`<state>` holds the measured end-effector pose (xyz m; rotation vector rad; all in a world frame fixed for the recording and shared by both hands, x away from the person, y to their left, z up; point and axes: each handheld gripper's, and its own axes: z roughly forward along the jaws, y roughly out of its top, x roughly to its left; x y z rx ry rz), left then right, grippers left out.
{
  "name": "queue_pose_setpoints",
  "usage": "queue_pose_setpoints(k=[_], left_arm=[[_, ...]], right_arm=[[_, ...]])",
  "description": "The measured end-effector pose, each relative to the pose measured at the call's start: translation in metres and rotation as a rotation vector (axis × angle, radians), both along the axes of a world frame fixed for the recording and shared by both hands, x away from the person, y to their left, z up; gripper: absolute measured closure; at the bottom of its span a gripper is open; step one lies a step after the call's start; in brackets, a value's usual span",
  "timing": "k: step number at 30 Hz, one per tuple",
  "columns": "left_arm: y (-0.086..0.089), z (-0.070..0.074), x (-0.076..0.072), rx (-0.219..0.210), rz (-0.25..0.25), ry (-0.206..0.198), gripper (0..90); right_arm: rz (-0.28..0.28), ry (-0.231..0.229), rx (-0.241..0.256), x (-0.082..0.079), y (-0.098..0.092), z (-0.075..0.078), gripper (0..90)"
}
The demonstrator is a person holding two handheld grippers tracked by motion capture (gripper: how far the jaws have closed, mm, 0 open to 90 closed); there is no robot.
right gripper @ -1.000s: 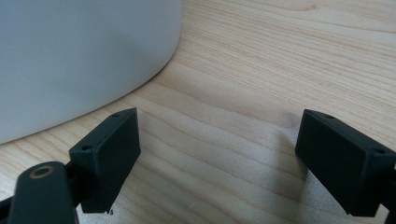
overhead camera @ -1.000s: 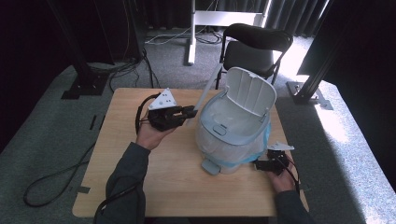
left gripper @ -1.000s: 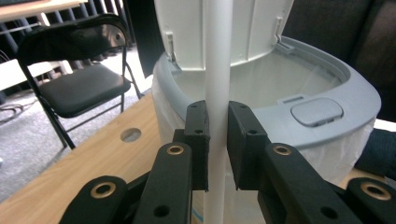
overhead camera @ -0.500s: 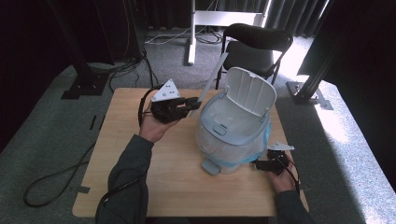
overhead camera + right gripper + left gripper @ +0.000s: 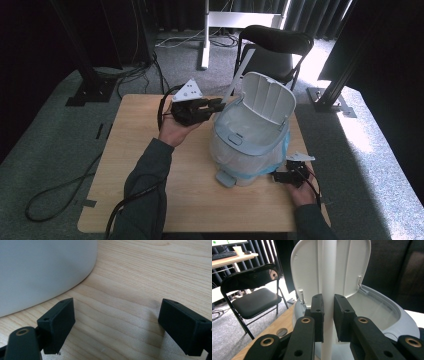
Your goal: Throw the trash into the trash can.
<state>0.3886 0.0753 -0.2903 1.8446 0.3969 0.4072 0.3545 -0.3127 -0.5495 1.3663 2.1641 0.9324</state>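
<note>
The left tongs (image 5: 216,106) are clenched on a white strip (image 5: 328,277), a long, thin piece whose axis runs straight up between the two black pads in the left gripper view and, in the high view, slants from the tongs toward about one o'clock, past the rear rim of the pedal bin (image 5: 250,142). That bin stands near the middle of the counter (image 5: 150,200), its lid (image 5: 267,100) tipped open and upright toward twelve o'clock, a clear liner draped around its body and a foot pedal poking out at its six o'clock side. From the left tongs the bin's open mouth lies immediately at three to four o'clock, so the strip already sits at the rim, just in front of the raised lid. The left hand is plainly the nearer one for whatever is done with the strip. The right tongs (image 5: 280,176) rest low on the counter at the bin's four to five o'clock corner, spread wide with nothing between them, and the bin's curved white wall (image 5: 45,270) sits just off their left pad. The coming move likely turns on swinging the strip's long axis toward the bin's opening.
</note>
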Motion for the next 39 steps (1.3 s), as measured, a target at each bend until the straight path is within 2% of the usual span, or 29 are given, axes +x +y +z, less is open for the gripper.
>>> queue_pose_setpoints(k=[10, 21, 39], left_arm=[[-0.010, 0.000, 0.006, -0.003, -0.006, 0.010, 78.8], [-0.021, -0.001, 0.008, -0.030, -0.018, 0.016, 78.8], [-0.040, -0.007, 0.016, -0.009, -0.036, 0.028, 78.6]], right_arm=[[0.000, 0.000, 0.000, 0.000, 0.000, 0.000, 12.9], [0.000, 0.000, 0.000, 0.000, 0.000, 0.000, 12.9], [0.000, 0.000, 0.000, 0.000, 0.000, 0.000, 12.9]])
